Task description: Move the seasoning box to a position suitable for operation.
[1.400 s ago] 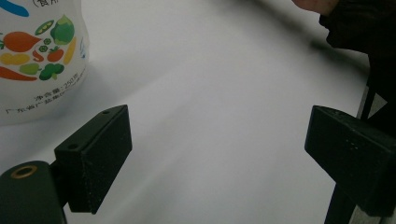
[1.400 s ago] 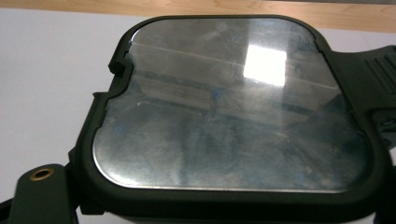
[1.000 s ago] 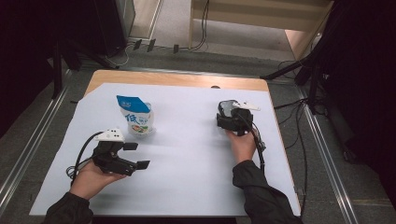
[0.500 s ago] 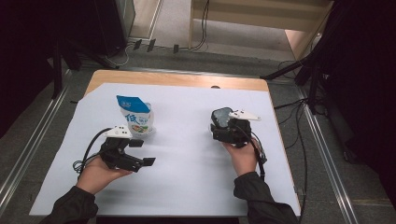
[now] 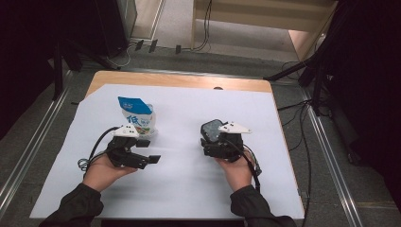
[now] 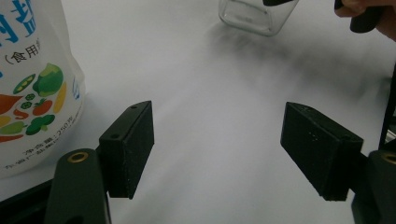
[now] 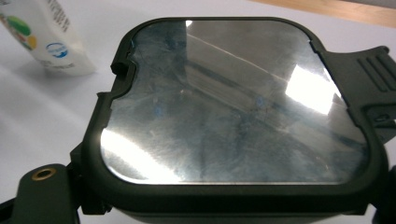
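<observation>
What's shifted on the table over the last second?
The right gripper, clamped on the lidded clear container, carried it toward the table's middle and nearer the person. The left gripper barely moved; its jaws have just been closing, nothing between them. The white pouch stayed upright.

Not much readable. The white pouch [image 6: 35, 88] by my left jaw, left edge of the left gripper view, has blue Chinese chars at upper left, cut off by the frame. Below them in small print "(食用", then a veg picture, & near the bottom "250", prob w/ a unit I can't read; tiny lines under that too small. In the high view, upper left of the sheet, the same pouch [image 5: 137, 117] shows one big blue char, looks like "低". In the right gripper view, upper left, a round blue logo on the pouch [image 7: 56, 42], unreadable. Container lid [image 7: 233, 102]: no text
</observation>
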A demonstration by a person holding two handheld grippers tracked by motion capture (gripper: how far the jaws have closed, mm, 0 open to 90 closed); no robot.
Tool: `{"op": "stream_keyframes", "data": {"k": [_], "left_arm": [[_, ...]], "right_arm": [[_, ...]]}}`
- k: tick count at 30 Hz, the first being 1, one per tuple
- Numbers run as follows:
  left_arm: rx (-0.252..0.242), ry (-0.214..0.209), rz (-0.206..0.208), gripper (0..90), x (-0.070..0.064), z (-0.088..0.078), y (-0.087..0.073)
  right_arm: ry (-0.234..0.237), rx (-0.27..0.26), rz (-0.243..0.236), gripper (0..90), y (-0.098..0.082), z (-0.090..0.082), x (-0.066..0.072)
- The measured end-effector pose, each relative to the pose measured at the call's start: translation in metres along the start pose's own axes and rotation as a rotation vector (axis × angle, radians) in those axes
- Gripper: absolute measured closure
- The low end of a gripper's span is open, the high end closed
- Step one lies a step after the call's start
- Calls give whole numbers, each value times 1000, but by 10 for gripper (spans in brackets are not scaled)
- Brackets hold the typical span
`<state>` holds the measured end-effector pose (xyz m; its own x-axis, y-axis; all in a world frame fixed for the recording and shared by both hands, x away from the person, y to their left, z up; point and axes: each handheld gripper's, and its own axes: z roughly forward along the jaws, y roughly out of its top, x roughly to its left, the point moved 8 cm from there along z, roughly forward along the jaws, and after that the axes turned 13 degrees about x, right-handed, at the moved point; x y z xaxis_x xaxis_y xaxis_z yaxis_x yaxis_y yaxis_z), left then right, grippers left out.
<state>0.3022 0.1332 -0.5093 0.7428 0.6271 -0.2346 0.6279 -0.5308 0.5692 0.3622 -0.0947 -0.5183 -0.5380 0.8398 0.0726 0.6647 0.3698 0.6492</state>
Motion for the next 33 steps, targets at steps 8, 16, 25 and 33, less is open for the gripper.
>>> {"op": "stream_keyframes", "data": {"k": [8, 16, 25, 33], "left_arm": [[0, 18, -5, 305, 4, 4, 2], [-5, 22, -7, 304, 5, 6, 2], [8, 31, 2, 296, 5, 9, 2], [-1, 32, -2, 291, 5, 8, 3]], "right_arm": [[36, 21, -29, 160, -1, 19, 28], [49, 39, -50, 159, 0, 34, 45], [30, 24, -65, 156, -5, 41, 46], [85, 45, -52, 108, -7, 37, 47]]}}
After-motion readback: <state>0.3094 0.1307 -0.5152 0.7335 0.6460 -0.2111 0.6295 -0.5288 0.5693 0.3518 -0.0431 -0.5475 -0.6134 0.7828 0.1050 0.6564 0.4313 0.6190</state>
